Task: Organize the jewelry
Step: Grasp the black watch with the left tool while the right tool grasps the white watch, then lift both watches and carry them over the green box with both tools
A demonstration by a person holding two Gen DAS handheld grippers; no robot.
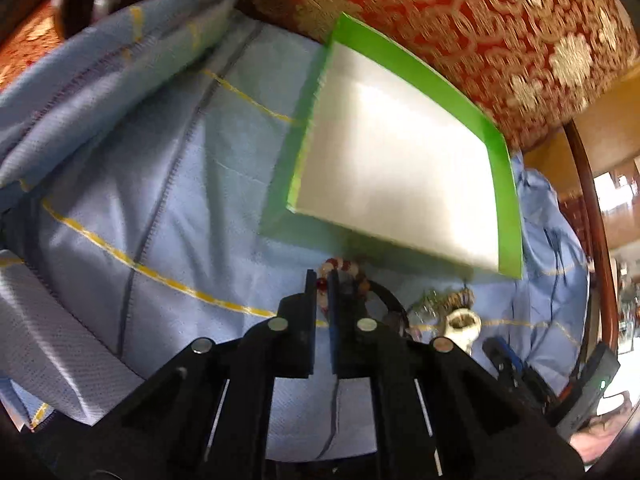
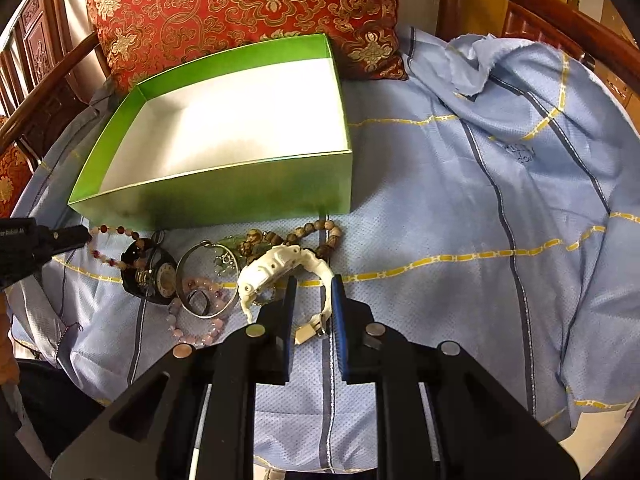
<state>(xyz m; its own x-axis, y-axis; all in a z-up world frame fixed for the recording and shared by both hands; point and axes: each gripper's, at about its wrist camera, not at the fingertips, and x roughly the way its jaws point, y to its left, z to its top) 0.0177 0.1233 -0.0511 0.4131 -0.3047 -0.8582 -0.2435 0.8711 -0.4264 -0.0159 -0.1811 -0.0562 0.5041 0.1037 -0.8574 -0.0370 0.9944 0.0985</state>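
Note:
An empty green box (image 2: 224, 196) with a white inside stands on the blue cloth; it also shows in the left wrist view (image 1: 400, 152). Jewelry lies in front of it: a red-and-white bead bracelet (image 2: 114, 234), a black pocket watch (image 2: 150, 272), a silver bangle (image 2: 204, 280), a pink bead bracelet (image 2: 200, 334), a brown bead bracelet (image 2: 316, 232) and a white watch (image 2: 280, 268). My left gripper (image 1: 323, 280) is closed on the red-and-white bead bracelet (image 1: 334, 266). My right gripper (image 2: 314, 284) is open around the white watch's strap.
A blue cloth (image 2: 480, 220) with yellow and dark stripes covers the seat, bunched at the right. A red and gold cushion (image 2: 240, 4) leans behind the box. Wooden chair rails (image 2: 540, 8) curve around the back.

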